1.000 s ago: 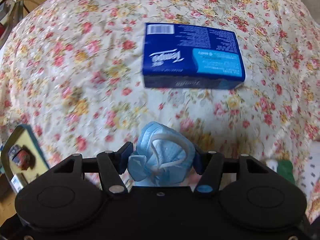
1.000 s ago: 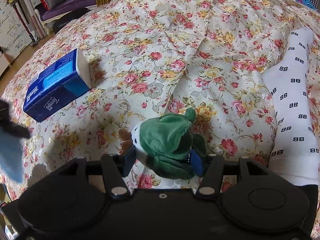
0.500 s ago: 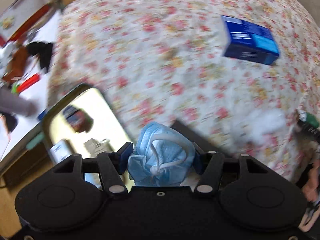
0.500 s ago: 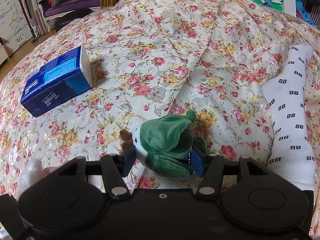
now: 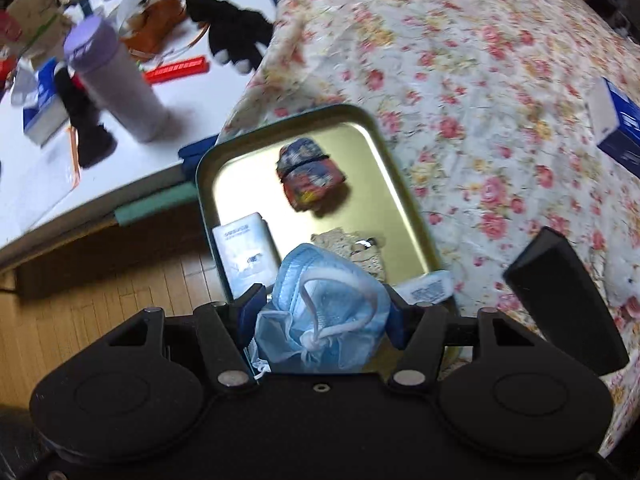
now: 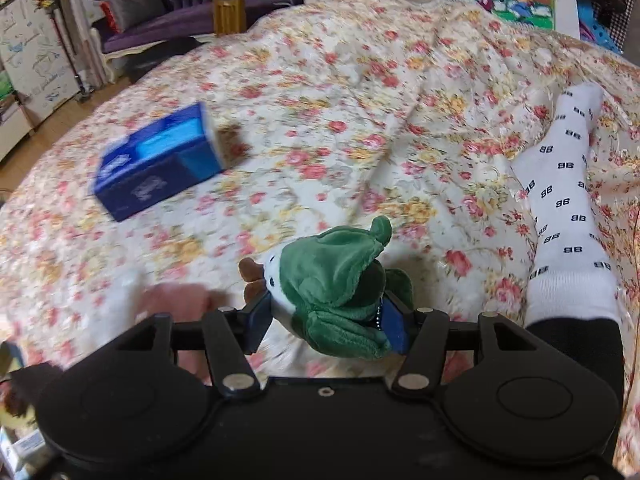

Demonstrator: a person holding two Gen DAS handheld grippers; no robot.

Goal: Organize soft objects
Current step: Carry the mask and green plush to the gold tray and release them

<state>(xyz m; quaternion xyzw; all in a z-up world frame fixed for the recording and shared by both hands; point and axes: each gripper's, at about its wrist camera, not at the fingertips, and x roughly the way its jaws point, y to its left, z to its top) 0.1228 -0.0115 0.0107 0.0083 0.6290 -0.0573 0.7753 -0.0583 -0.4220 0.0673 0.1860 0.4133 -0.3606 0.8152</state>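
A crumpled blue face mask (image 5: pixel 324 312) with white ear loops is pinched in my left gripper (image 5: pixel 322 314), which hangs over a gold metal tray (image 5: pixel 384 148) at the bed's edge. In the tray lie a rolled red and blue cloth (image 5: pixel 310 178), a white packet (image 5: pixel 244 248) and a beige lace piece (image 5: pixel 352 248). My right gripper (image 6: pixel 330 320) is shut on a green plush toy (image 6: pixel 340 280) just above the floral bedspread (image 6: pixel 320 100). A blue tissue pack (image 6: pixel 156 160) lies on the bed to its left.
A white patterned sock (image 6: pixel 568 208) lies on the bed at the right. Beside the tray stands a white table with a purple bottle (image 5: pixel 116 80), black gloves (image 5: pixel 236 36) and clutter. Wooden floor (image 5: pixel 100 300) shows below. A black gripper part (image 5: pixel 568 300) reaches in at the right.
My left gripper has swung left with the mask, from above the tissue pack to over the tray at the bed's edge. The right gripper has shifted a little with the plush toy held.
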